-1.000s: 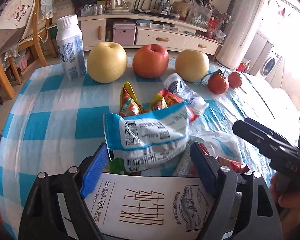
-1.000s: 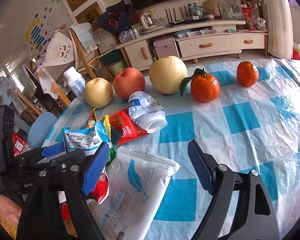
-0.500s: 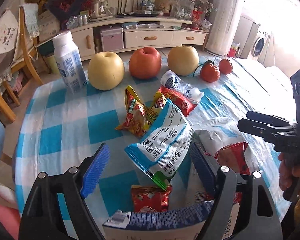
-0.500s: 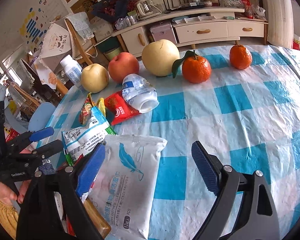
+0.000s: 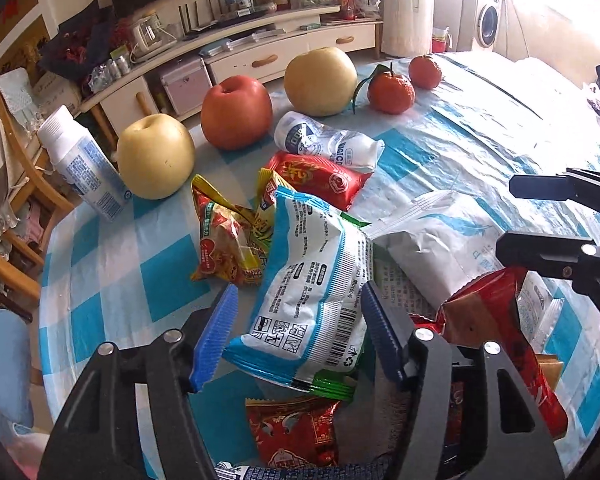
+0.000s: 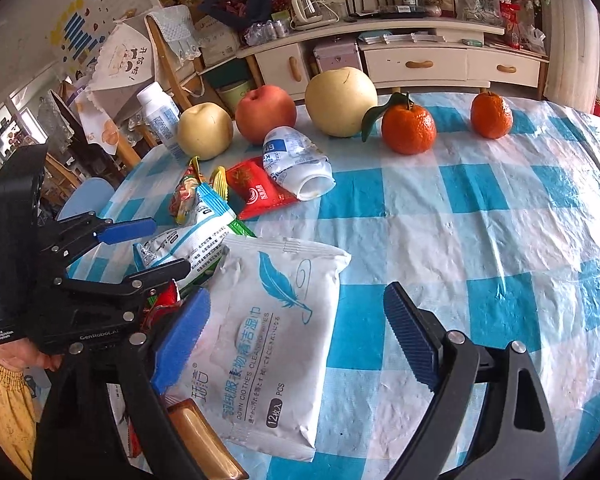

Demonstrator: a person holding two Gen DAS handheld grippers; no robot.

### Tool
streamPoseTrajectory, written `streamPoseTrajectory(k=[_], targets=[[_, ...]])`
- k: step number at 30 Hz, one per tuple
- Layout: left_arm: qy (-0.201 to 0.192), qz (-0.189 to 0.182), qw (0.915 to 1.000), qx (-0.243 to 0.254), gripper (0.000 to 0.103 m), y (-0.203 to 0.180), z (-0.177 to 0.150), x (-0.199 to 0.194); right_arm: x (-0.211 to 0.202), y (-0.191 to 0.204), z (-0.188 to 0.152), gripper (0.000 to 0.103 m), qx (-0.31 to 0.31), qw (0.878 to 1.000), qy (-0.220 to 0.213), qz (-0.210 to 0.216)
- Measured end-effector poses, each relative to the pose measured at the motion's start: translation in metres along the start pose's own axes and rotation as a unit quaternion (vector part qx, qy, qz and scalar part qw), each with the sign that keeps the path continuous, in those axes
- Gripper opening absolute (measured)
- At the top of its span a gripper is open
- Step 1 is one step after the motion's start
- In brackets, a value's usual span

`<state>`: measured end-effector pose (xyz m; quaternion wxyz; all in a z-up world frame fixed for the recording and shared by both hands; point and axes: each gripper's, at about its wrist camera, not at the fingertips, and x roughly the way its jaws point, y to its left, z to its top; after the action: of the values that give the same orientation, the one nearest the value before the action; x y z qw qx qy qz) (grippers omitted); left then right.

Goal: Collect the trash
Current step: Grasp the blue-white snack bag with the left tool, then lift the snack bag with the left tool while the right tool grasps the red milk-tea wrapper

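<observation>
Blue-white snack wrapper (image 5: 312, 280) lay atop trash pile on checked table (image 5: 112, 264), between wide-spread left gripper (image 5: 296, 320) fingers, unpinched. Looked light, crinkly, slippery; best pinched mid-body. Right gripper (image 6: 296, 336) also spread, empty.

Blue-and-white checked tablecloth (image 6: 480, 216); red apple (image 6: 265, 112); seemingly yellow pears (image 6: 341, 101).

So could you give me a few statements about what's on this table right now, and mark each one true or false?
1. The red apple sits between two yellow pears. True.
2. The milk bottle lies on its side. False: it stands upright.
3. The right gripper is clamped shut. False: its jaws stand wide apart above the wipes pack.
4. Two oranges stand on the tablecloth. True.
5. The blue-and-white wrapper lies between the left gripper fingers. True.
</observation>
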<state>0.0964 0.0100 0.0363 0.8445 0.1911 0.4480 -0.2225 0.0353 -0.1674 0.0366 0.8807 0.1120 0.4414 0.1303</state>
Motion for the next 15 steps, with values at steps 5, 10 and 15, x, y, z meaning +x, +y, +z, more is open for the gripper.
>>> streamPoseTrajectory(k=[5,10,15], targets=[[0.007,0.01,0.9999,0.012,0.058,-0.008,-0.002,0.0,0.007,0.004,-0.002,0.089,-0.005,1.0,0.011,-0.004],[0.016,0.019,0.9995,0.02,0.058,-0.012,-0.003,0.001,0.013,0.003,-0.002,0.089,0.004,1.0,0.017,0.008],[0.02,0.024,0.9992,0.025,0.059,-0.015,-0.004,0.001,0.023,0.012,-0.005,0.089,-0.014,0.999,0.035,0.018]])
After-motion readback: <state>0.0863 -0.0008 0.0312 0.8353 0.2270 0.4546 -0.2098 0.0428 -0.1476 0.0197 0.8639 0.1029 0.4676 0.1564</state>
